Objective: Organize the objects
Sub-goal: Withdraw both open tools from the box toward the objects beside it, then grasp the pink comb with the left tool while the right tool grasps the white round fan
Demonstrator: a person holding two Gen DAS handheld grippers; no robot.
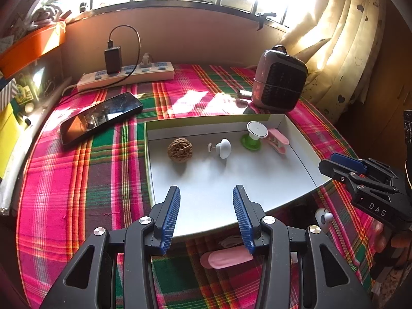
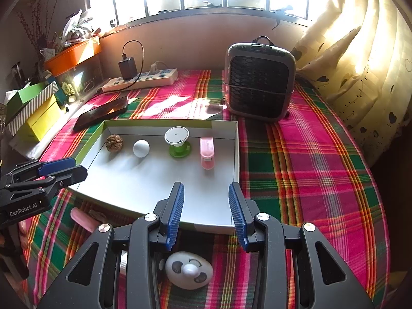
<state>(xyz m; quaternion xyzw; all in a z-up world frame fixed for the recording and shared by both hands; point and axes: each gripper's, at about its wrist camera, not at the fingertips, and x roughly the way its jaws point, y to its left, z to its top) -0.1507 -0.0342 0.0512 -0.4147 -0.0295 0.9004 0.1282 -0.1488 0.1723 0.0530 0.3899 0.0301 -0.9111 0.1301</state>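
Both claws spread, nothing between the pads: left claw and right claw hover at the white tray's near edge. Walnut, white knob, green spool, pink clip sit inside. Panda egg and pink case lie outside on the plaid bench.

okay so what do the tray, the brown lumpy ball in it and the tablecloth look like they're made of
Tray: likely cardboard, matte white inside; thin folded walls, green outer face.
Brown ball: looks like a walnut, a dry, deeply wrinkled woody shell.
Tablecloth: woven fabric, matte; plaid stripes of thread in pink, green and orange.
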